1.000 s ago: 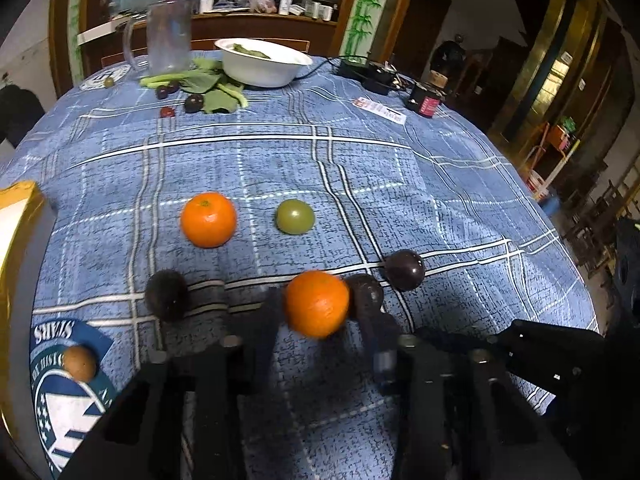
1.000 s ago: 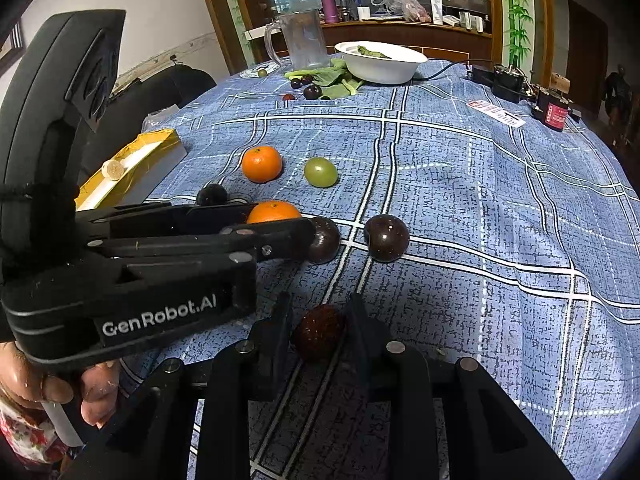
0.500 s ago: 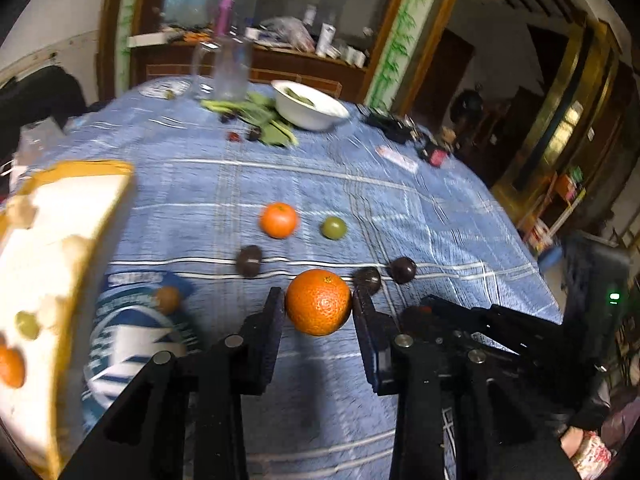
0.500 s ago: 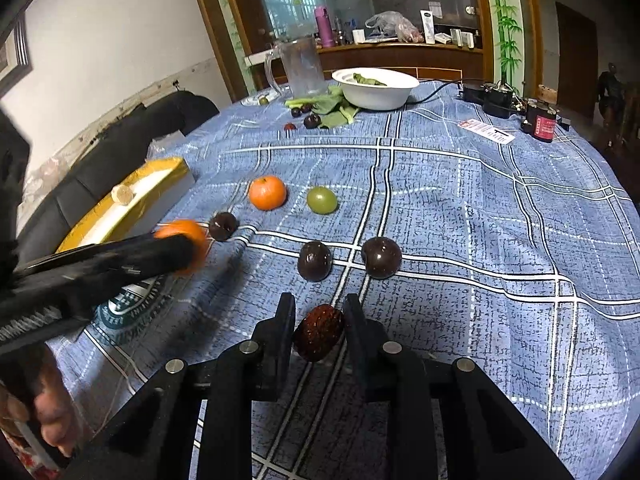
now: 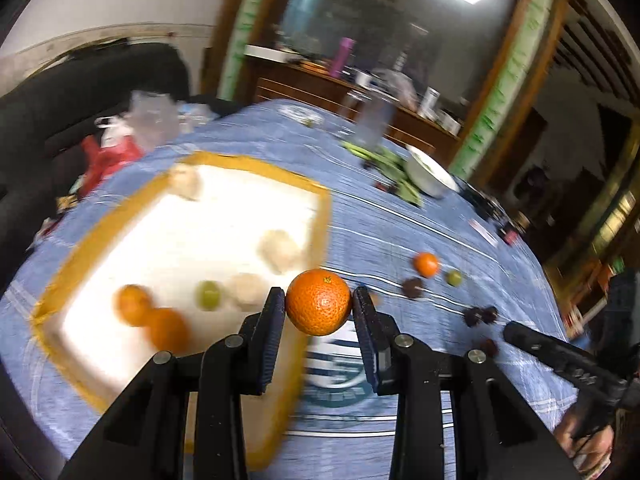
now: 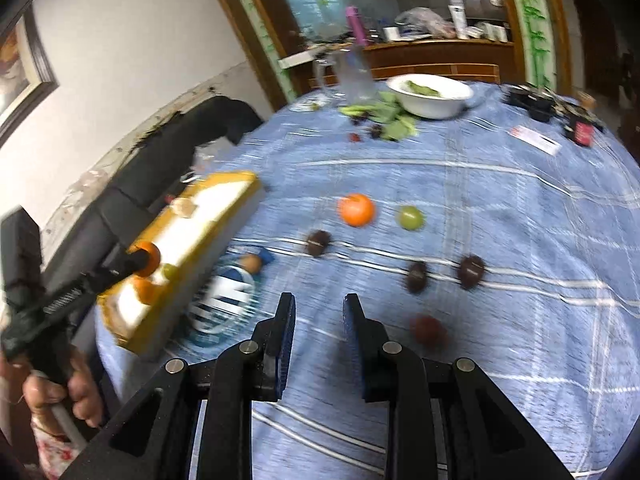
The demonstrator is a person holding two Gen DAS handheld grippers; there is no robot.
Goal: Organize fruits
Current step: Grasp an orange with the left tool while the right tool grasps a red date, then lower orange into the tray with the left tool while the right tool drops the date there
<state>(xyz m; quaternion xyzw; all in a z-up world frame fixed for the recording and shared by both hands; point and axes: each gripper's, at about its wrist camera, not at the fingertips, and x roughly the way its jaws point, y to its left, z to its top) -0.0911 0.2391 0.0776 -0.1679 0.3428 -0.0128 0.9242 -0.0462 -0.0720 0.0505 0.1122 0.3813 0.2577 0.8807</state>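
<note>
My left gripper (image 5: 319,307) is shut on an orange (image 5: 319,301) and holds it above the near right edge of the yellow-rimmed white tray (image 5: 320,216). The tray holds two oranges (image 5: 134,305), a green fruit (image 5: 208,294) and pale fruits (image 5: 280,247). My right gripper (image 6: 319,320) is open and empty above the blue cloth. A dark red fruit (image 6: 429,329) lies on the cloth to its right. An orange (image 6: 356,209), a green fruit (image 6: 409,217) and dark fruits (image 6: 471,271) lie farther out. The left gripper (image 6: 146,258) shows over the tray (image 6: 224,184).
A white bowl (image 6: 430,95) with greens, a glass jug (image 6: 354,76) and leaves stand at the far side. A small brown fruit (image 6: 251,263) lies on a round blue-and-white emblem (image 6: 224,304) beside the tray. Small dark items (image 6: 532,104) sit at the far right.
My left gripper has swung left with the orange, over the tray's edge. My right gripper has opened; the dark red fruit it held now lies on the cloth to its right.
</note>
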